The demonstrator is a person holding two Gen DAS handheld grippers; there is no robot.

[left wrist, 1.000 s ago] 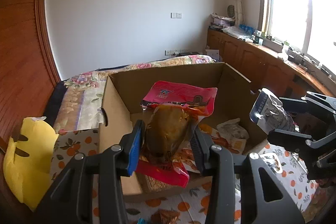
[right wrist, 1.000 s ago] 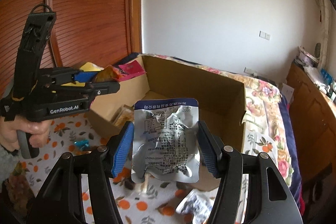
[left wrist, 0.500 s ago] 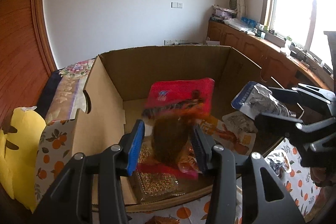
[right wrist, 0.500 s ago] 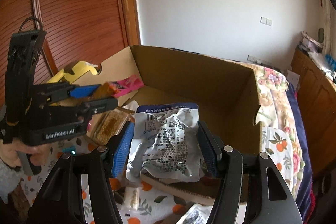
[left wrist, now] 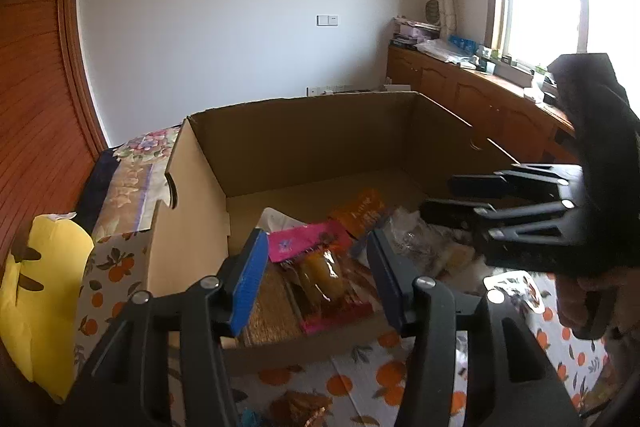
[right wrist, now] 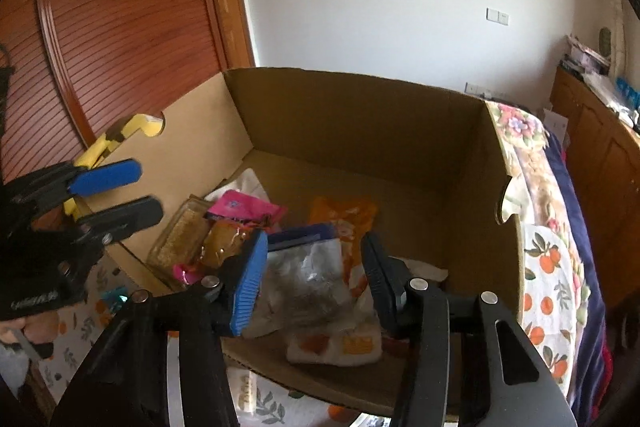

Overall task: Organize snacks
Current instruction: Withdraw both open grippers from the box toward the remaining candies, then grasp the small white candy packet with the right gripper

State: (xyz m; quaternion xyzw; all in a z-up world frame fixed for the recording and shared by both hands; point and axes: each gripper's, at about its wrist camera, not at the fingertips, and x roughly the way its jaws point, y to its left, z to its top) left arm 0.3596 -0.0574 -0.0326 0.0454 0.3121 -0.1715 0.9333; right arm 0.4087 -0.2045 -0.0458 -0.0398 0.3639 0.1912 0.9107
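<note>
Cardboard box (left wrist: 200, 227) holds five snack packets; both grippers gape empty.

A counter (left wrist: 360, 379) covered in a white cloth printed with oranges and leaves carried an open cardboard box (left wrist: 192, 227). The box sat directly on the cloth, near the counter's front edge. On the cloth in front of the box lay a few small wrapped snacks: a brownish one (left wrist: 304, 403), a small blue one (right wrist: 116, 294) by the box's left corner, and a pale packet (right wrist: 246, 393) just below the box's front wall. A silvery packet (left wrist: 516, 291) lay right of the box.
</note>
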